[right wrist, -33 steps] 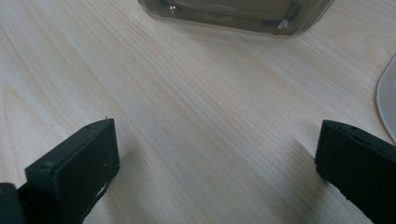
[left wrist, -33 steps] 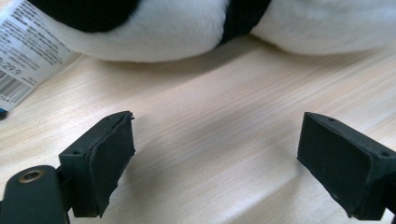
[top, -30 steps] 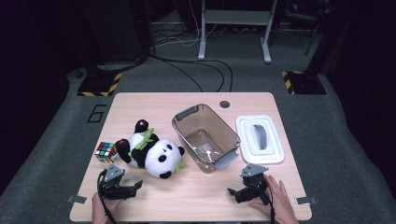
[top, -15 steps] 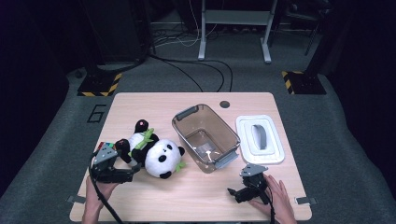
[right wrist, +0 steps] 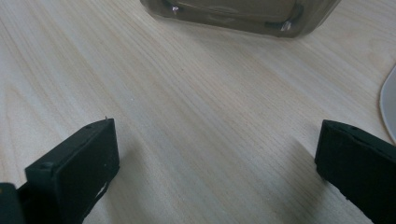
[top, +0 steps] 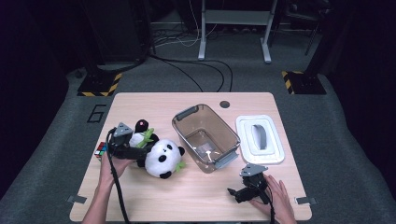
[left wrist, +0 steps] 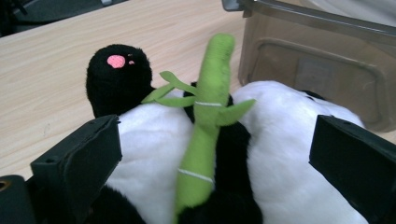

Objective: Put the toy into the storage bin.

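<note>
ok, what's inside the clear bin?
The clear bin holds no object: only its bare, glossy floor with reflections shows. Its near wall hides a strip of floor. The white lid lies beside it.

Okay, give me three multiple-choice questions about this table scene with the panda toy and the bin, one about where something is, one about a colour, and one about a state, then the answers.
1. Where does the puzzle cube lie?
A. Inside the bin
B. At the table's left edge, left of the plush panda
C. On the white lid

2. What colour is the stalk on the plush panda?
A. Green
B. Red
C. Blue

3. What state is the clear bin in?
A. Lid on
B. Tipped over
C. Open and upright, its lid beside it

Answers:
1. B, the high view shows it on the table behind the left hand-held gripper.
2. A, the left gripper view shows it green.
3. C, the white lid lies flat to the bin's right.
</note>
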`<state>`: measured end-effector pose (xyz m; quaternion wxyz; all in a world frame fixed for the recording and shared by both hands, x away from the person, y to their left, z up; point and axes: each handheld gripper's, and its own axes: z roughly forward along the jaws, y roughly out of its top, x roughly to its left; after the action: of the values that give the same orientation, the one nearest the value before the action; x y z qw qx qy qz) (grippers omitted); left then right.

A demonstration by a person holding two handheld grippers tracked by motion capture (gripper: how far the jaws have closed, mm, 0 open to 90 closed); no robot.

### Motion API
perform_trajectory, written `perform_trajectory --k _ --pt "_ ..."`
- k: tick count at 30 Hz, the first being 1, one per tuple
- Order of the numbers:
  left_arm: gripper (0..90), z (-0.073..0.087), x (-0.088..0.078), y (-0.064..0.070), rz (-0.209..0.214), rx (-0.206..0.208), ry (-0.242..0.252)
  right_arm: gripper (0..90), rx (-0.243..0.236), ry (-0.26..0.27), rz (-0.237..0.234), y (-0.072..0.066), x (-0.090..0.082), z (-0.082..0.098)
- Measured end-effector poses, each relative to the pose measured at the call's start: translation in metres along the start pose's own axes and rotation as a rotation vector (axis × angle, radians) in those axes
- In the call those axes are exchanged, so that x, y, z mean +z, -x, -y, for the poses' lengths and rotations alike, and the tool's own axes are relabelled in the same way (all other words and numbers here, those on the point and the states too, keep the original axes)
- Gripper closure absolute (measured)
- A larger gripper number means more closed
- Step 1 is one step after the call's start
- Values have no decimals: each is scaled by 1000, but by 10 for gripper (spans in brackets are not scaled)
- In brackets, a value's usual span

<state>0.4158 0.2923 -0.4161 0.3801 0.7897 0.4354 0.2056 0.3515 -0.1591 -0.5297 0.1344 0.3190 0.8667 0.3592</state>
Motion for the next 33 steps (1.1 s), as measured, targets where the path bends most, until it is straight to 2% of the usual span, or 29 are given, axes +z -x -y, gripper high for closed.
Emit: perform_trajectory --k 3,5,6,8,9,10,11,15,17,20,28,33 --pt "142 -4 4 -4 6 6 -11 0 -1 -1 2 0 0 0" --pt "162 -6 7 -6 1 10 -21 0 -1 -1 2 0 0 0" --pt "200 -6 9 -6 -9 10 -22 0 0 -1 2 0 0 0" --pt "253 -7 11 -5 -12 39 -43 0 0 -1 2 0 0 0" --pt "302 -8 13 -4 -25 59 -65 0 0 -1 2 0 0 0" --pt "365 -7 15 -3 -53 67 -85 0 0 0 1 0 0 0" --pt "422 -6 18 -2 -61 74 -103 0 -1 0 2 0 0 0" --pt "625 3 23 -2 -37 58 -75 0 -1 -1 2 0 0 0" --pt "706 6 24 1 -42 68 -64 0 -1 -1 2 0 0 0" --pt "749 6 22 4 -56 85 -57 0 0 0 0 0 0 0" --pt "764 7 12 0 1 61 -5 0 -1 -1 1 0 0 0" --pt "766 5 -1 4 17 80 25 0 -2 -1 0 0 0 0"
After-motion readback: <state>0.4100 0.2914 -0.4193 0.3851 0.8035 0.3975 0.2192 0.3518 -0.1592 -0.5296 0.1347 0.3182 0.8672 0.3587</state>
